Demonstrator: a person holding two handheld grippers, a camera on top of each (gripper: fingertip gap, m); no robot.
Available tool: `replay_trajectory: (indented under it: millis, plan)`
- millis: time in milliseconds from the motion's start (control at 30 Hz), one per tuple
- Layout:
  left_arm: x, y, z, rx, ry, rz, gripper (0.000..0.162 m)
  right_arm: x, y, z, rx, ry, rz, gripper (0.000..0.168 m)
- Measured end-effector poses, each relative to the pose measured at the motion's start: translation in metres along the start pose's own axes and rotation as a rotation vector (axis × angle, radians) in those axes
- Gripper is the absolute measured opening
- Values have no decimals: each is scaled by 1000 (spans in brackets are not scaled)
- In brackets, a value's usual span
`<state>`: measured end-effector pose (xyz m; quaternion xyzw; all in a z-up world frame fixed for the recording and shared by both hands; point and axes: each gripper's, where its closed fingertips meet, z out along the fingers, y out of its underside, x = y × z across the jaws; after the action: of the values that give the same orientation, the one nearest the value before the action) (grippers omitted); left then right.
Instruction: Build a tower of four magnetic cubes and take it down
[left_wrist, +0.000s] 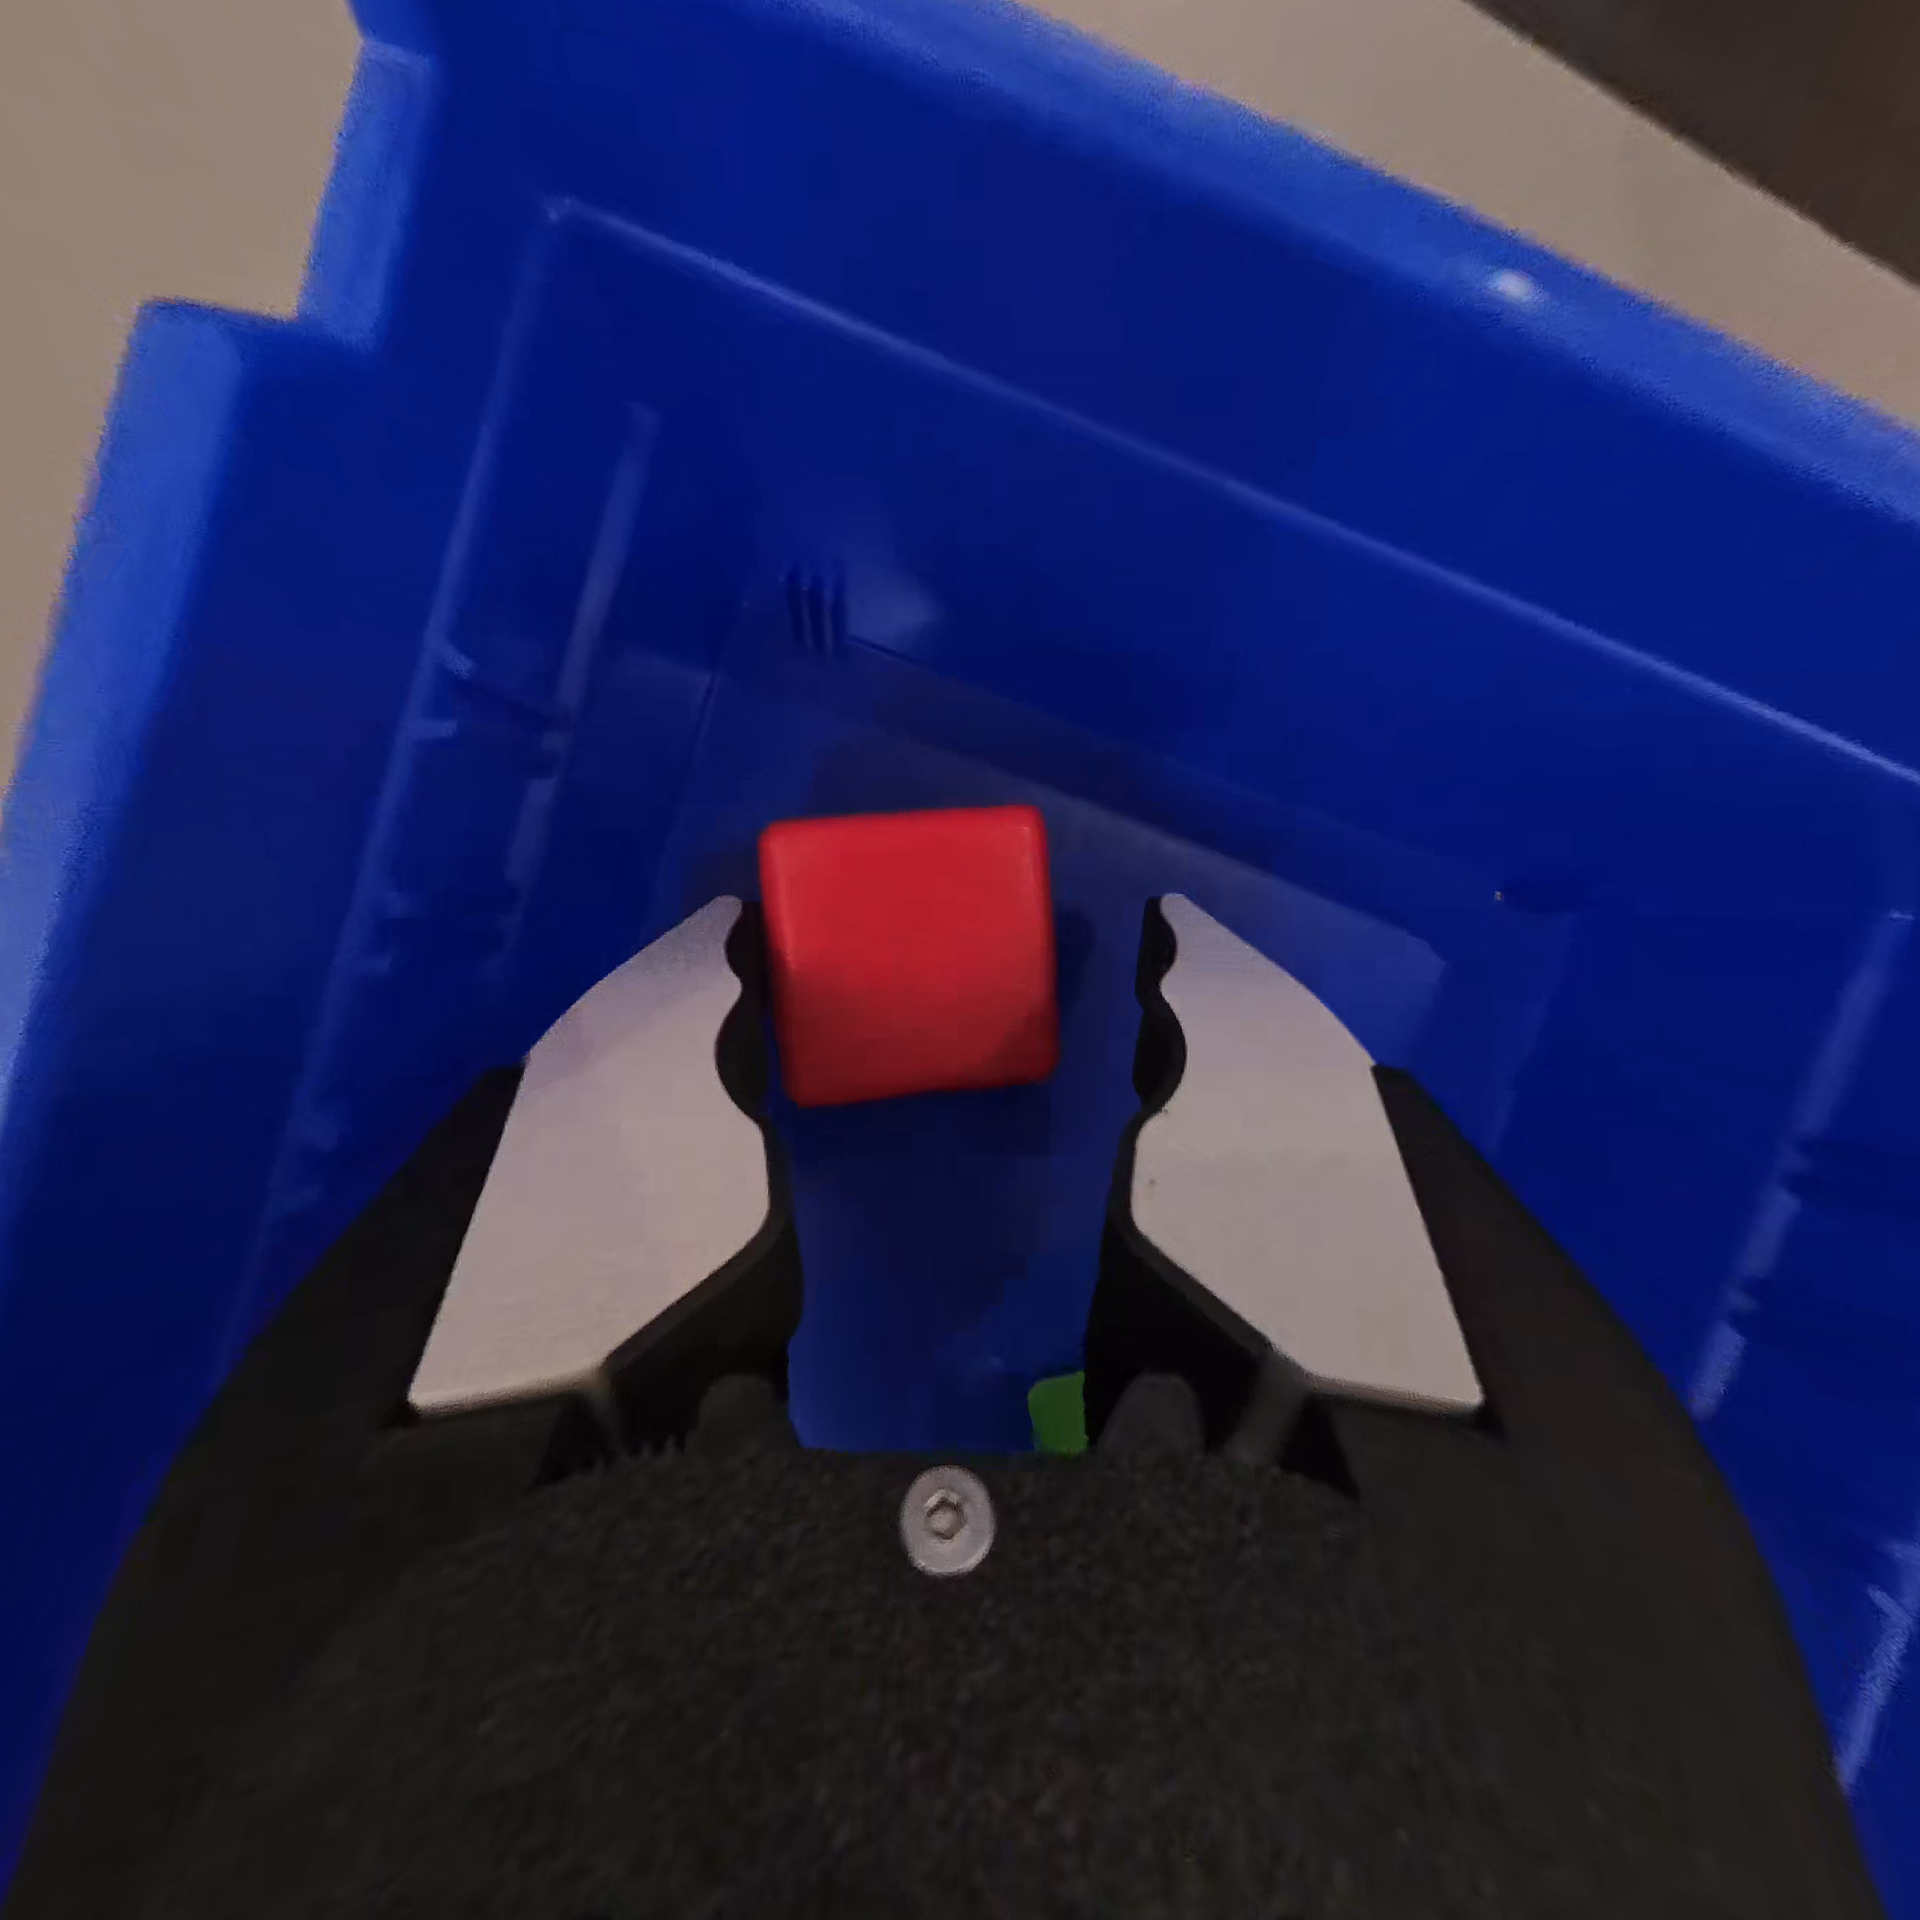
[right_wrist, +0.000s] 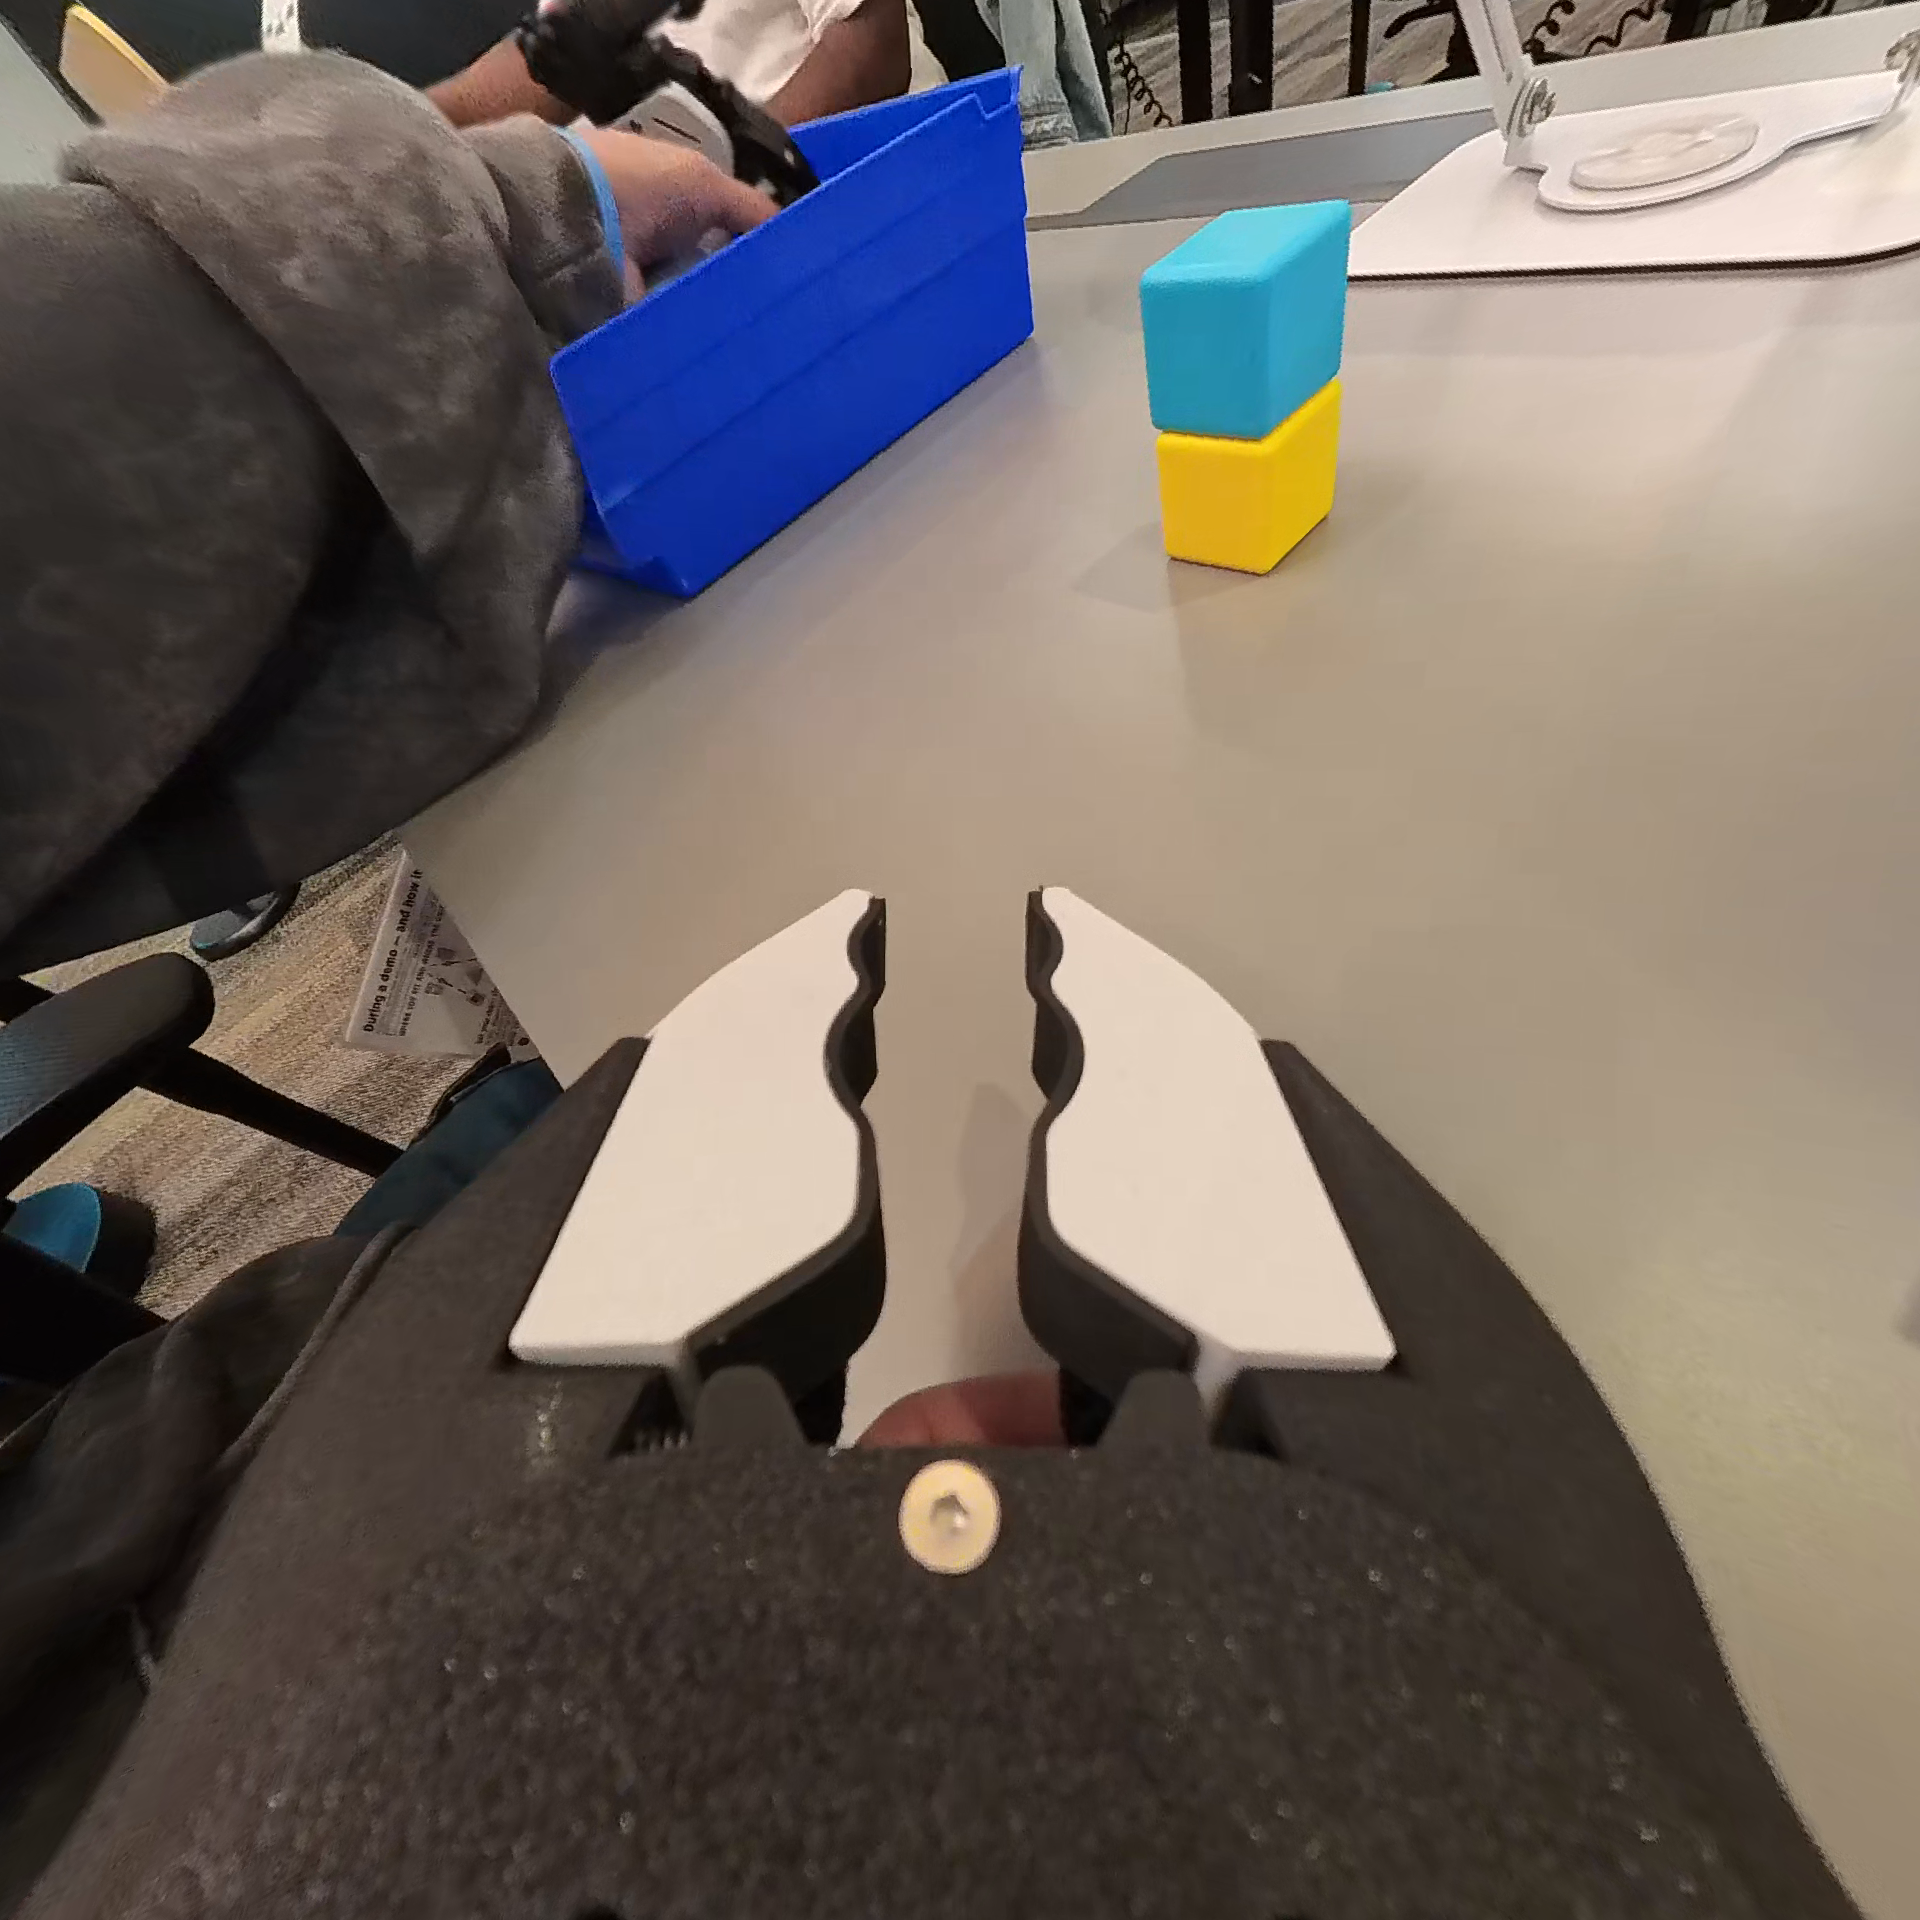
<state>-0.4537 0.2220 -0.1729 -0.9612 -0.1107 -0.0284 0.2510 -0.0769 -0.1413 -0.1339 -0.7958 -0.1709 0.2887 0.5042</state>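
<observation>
Right tongs (right_wrist: 956, 909) hovering low over the near part of the grey surface (right_wrist: 1455, 831), spread a little, pinching nothing. Left of them, a grey sleeve (right_wrist: 270, 416) reaching away toward the blue bin (right_wrist: 790, 364). Farther off, right of the bin and apart from it, standing on the surface as a two-high stack: yellow cube (right_wrist: 1247, 478) at the bottom, light blue cube (right_wrist: 1242, 312) sitting squarely on top, touching it. Beyond the stack at far right, lying flat: a white stand base (right_wrist: 1621, 197).

Inside the bin (left_wrist: 1247, 520), left tongs (left_wrist: 940, 914) dipping down, spread wide. Nearest the tongs' base, peeking out behind the right finger: a sliver of green cube (left_wrist: 1058, 1408) on the bin floor. Farther in, sitting between the fingertips: red cube (left_wrist: 909, 956), its left side touching or nearly touching the left finger (left_wrist: 623, 1195), a clear gap showing on its right side, so not being pinched. Rising behind it: the bin's far corner and walls, slightly blurred.
</observation>
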Motion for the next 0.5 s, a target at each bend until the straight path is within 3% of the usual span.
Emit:
replay_trajectory:
  millis: [67,133,267,367,500]
  plan:
    - [-2,3,8,-9,-25,18,67,0,0,0,1,-1,4,26]
    - [-7,0,9,22,-61,46,55,0,0,0,3,-2,5,26]
    - [-4,-1,-3,45,-72,155,54,1,0,-1,4,-5,13,25]
    - [17,-17,-47,155,14,260,53,1,-1,-1,9,-6,19,25]
    - [94,-30,-138,332,273,552,51,1,-1,-1,6,-3,14,25]
